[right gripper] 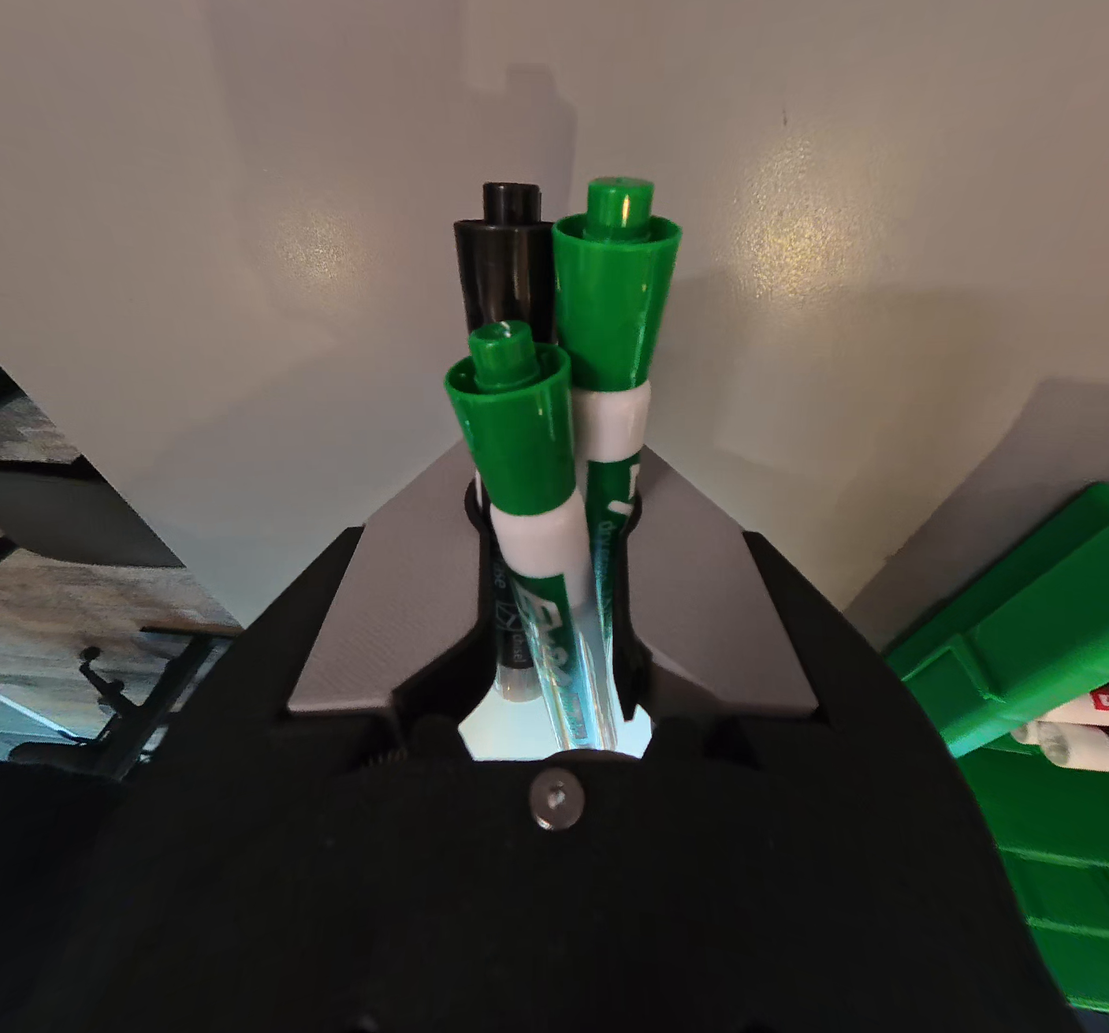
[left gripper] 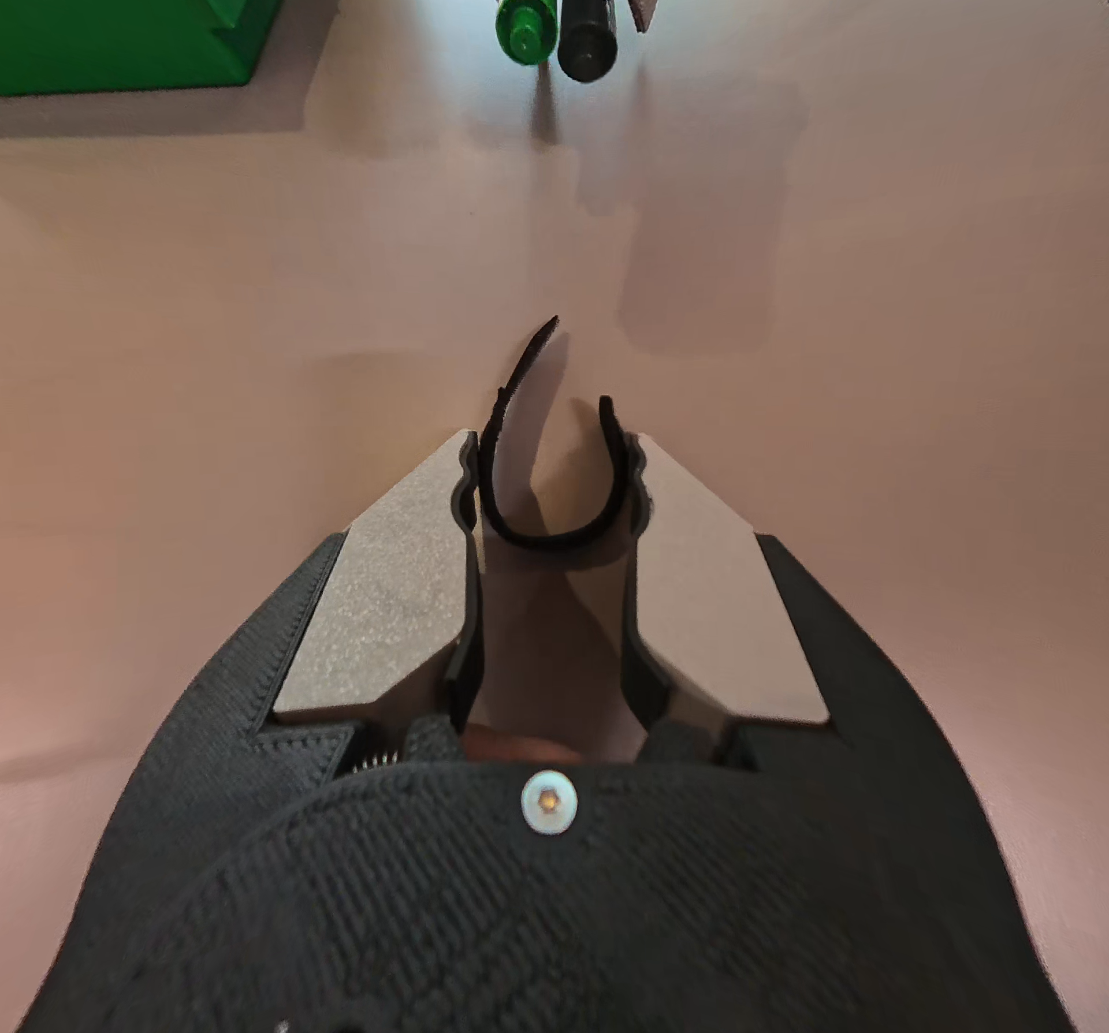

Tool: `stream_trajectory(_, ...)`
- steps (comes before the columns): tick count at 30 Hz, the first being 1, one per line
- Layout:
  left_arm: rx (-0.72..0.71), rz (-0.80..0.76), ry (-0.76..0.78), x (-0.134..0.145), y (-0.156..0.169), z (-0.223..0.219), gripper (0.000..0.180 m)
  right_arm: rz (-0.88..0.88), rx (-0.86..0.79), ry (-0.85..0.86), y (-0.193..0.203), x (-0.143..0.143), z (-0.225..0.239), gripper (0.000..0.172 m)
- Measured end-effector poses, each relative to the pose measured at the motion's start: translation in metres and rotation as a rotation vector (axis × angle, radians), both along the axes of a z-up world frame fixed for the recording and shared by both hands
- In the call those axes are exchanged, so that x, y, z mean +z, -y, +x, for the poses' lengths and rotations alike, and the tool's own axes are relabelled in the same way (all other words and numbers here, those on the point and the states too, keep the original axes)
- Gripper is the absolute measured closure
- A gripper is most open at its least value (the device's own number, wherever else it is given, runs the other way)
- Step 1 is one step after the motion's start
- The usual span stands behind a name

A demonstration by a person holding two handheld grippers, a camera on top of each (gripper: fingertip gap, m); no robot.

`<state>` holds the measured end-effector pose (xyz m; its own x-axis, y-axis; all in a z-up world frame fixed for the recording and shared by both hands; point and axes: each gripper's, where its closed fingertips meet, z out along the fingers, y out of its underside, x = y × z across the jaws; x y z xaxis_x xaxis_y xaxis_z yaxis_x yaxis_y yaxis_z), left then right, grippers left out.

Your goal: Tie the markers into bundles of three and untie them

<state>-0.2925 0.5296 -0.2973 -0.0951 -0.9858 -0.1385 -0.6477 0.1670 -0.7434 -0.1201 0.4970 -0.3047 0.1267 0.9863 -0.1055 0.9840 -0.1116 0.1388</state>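
Centrally, left gripper [left gripper: 555, 485]: grey, speckled fingers [left gripper: 408, 572] pinching a fuzzy black hook-and-loop strap [left gripper: 543, 536], bent into an open U, both ends free above the matte tabletop [left gripper: 840, 284]. Right gripper [right gripper: 555, 515]: clamped on three markers [right gripper: 516, 440], two with glossy green conical caps, one black, white collars between cap and barrel. Nearby, a green plastic bin [left gripper: 120, 14]. Markers gathered; strap not yet wrapped, so bundling apparently unfinished, untying still ahead.
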Motion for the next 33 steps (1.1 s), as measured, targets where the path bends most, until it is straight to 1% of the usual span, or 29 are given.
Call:
stream_trajectory(6,0.041,0.009,0.056,0.008,-0.005,0.007,0.136,0.019,0.035,-0.020,0.001,0.003,-0.014,0.135)
stream_trajectory(11,0.057,-0.014,0.149,0.023,-0.006,0.017,0.135,0.032,0.041,-0.083,0.001,0.013,-0.028,0.135)
stream_trajectory(13,0.066,-0.021,0.214,0.033,-0.007,0.021,0.135,0.038,0.047,-0.096,0.002,0.018,-0.032,0.135)
stream_trajectory(18,0.082,-0.046,0.434,0.066,-0.004,0.029,0.133,0.046,0.074,-0.141,0.006,0.032,-0.048,0.135)
stream_trajectory(24,0.062,-0.040,0.605,0.090,0.006,0.032,0.130,0.054,0.086,-0.161,0.006,0.044,-0.060,0.135)
stream_trajectory(29,0.021,-0.037,0.633,0.094,0.017,0.038,0.129,0.058,0.092,-0.163,0.005,0.052,-0.065,0.135)
stream_trajectory(33,-0.010,-0.033,0.670,0.099,0.025,0.040,0.124,0.069,0.093,-0.161,0.003,0.058,-0.067,0.135)
